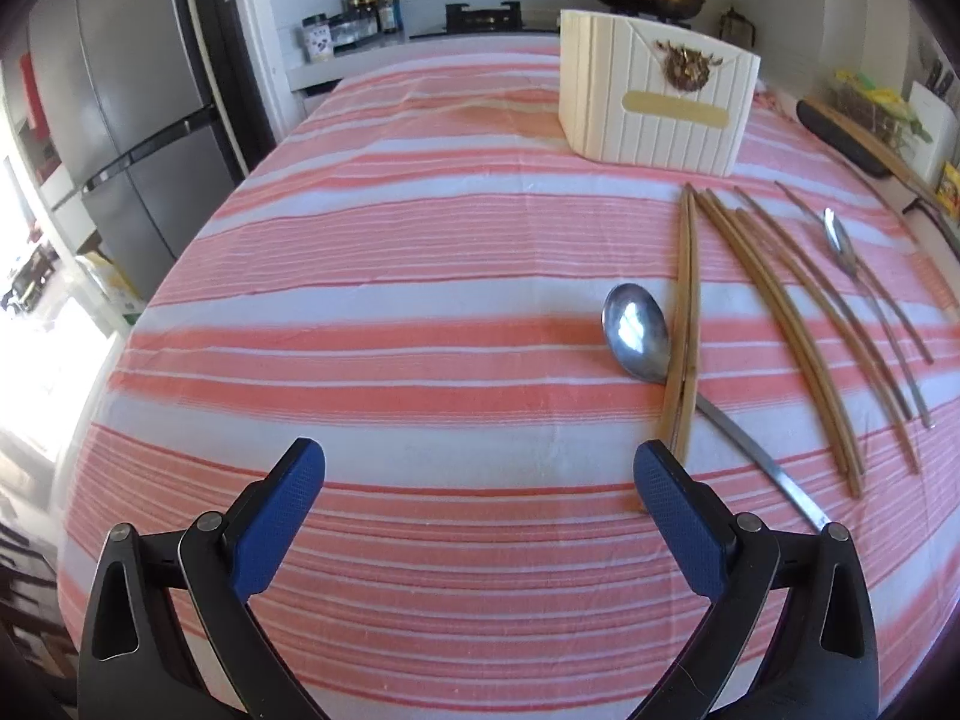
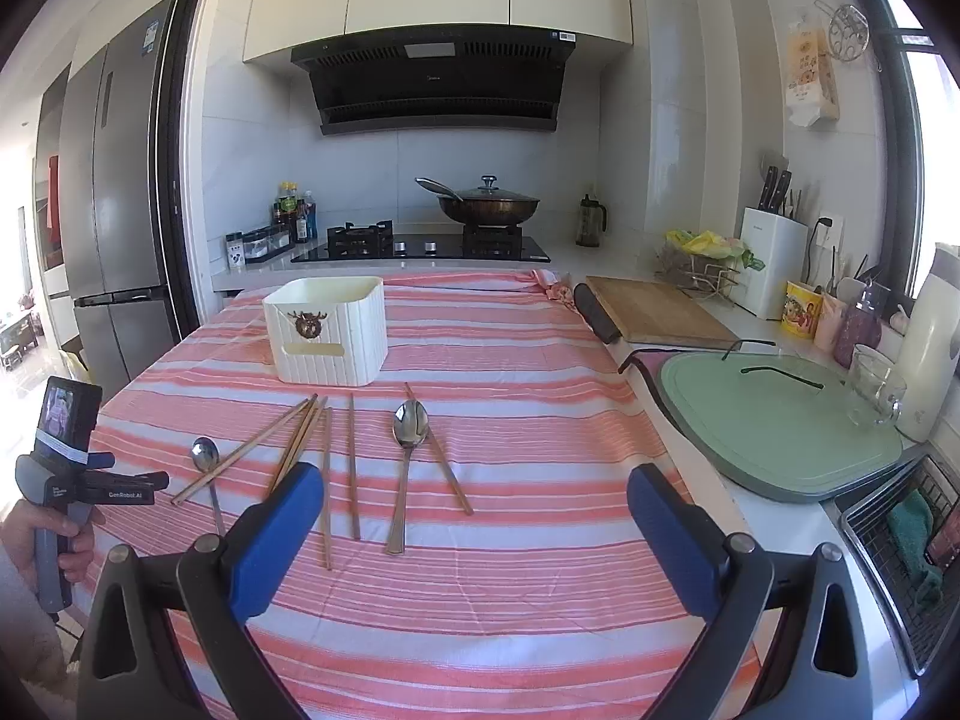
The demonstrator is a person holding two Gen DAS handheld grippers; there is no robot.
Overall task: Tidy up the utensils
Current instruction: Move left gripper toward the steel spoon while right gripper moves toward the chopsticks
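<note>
A cream ribbed utensil holder (image 1: pixel 657 99) (image 2: pixel 327 330) stands at the far side of the striped cloth. Several wooden chopsticks (image 1: pixel 780 324) (image 2: pixel 306 444) lie loose in front of it. One metal spoon (image 1: pixel 636 330) (image 2: pixel 207 459) lies partly under a pair of chopsticks (image 1: pixel 684 324). A second spoon (image 1: pixel 840 240) (image 2: pixel 408 438) lies further right. My left gripper (image 1: pixel 480 480) is open and empty, above the cloth near the first spoon's handle; it also shows in the right wrist view (image 2: pixel 120 489). My right gripper (image 2: pixel 474 504) is open and empty, held above the near chopstick ends.
A wooden cutting board (image 2: pixel 657 309), a green board (image 2: pixel 774 420) and a glass (image 2: pixel 876 384) sit on the counter at right. A stove with a lidded wok (image 2: pixel 489 207) is behind the table. A fridge (image 1: pixel 138 138) stands at left.
</note>
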